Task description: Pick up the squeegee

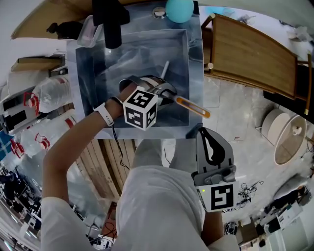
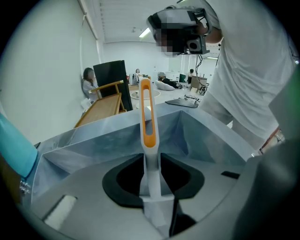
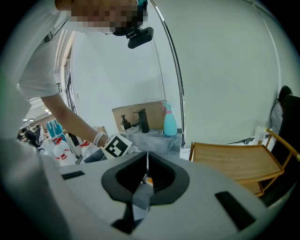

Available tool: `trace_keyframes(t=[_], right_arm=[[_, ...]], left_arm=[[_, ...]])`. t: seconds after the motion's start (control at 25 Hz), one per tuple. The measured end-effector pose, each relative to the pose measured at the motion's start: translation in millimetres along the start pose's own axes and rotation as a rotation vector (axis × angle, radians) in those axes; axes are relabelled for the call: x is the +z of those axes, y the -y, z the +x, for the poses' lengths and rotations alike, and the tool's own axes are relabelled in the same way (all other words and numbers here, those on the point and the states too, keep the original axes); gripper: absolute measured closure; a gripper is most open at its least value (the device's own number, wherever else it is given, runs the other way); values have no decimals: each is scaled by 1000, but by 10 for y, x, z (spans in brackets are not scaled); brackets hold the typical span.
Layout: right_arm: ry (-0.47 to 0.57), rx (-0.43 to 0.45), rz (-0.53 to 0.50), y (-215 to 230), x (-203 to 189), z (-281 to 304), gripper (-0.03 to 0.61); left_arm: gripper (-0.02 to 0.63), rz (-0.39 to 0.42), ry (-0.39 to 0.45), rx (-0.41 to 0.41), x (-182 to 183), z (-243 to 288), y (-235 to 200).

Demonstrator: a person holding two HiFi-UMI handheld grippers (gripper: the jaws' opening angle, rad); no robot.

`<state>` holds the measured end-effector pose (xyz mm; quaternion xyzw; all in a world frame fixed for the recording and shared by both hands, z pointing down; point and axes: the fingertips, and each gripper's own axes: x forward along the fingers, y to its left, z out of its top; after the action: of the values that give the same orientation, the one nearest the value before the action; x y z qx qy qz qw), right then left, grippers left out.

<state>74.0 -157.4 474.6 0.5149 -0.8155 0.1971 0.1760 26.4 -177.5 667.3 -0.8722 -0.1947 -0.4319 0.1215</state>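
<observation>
The squeegee [image 1: 192, 106] has a pale shaft and an orange loop handle that pokes out over the front right corner of the metal sink [image 1: 194, 73]. My left gripper [image 1: 167, 94] reaches down into the sink over the squeegee's head end. In the left gripper view the squeegee handle [image 2: 147, 126] runs straight between the jaws of the left gripper [image 2: 151, 161], which stand open with a dark gap on each side of the shaft. My right gripper [image 1: 205, 137] hangs low in front of the person's body, outside the sink. Seen in its own view, the right gripper [image 3: 146, 171] is shut and empty.
A black faucet [image 1: 112, 24] and a teal bottle [image 1: 179, 10] stand at the sink's back edge. A wooden rack [image 1: 250, 54] sits to the right of the sink. Plastic bags [image 1: 49, 93] pile up on the left, and a round white bin [image 1: 287, 137] stands at the far right.
</observation>
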Motion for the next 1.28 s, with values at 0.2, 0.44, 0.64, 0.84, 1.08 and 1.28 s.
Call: trace_keyframes(t=[0.2, 0.44, 0.64, 0.84, 1.08, 1.28], right_arm=[[5, -8, 29, 5, -7, -3, 571], [25, -12, 12, 11, 22, -44, 571], [37, -21, -1, 9, 69, -126, 571], [46, -36, 39, -9, 147, -203, 571], [102, -50, -19, -7, 338, -338, 571], [156, -83, -25, -28, 565, -465, 571]], left_arm=[[548, -25, 5, -45, -3, 54, 43], [551, -49, -2, -32, -4, 49, 15], [551, -110, 21, 9, 34, -46, -30], [550, -209, 67, 127, 102, -264, -195], [550, -378, 169, 298, 288, -695, -374], [549, -517, 279, 420, 426, -1122, -388]])
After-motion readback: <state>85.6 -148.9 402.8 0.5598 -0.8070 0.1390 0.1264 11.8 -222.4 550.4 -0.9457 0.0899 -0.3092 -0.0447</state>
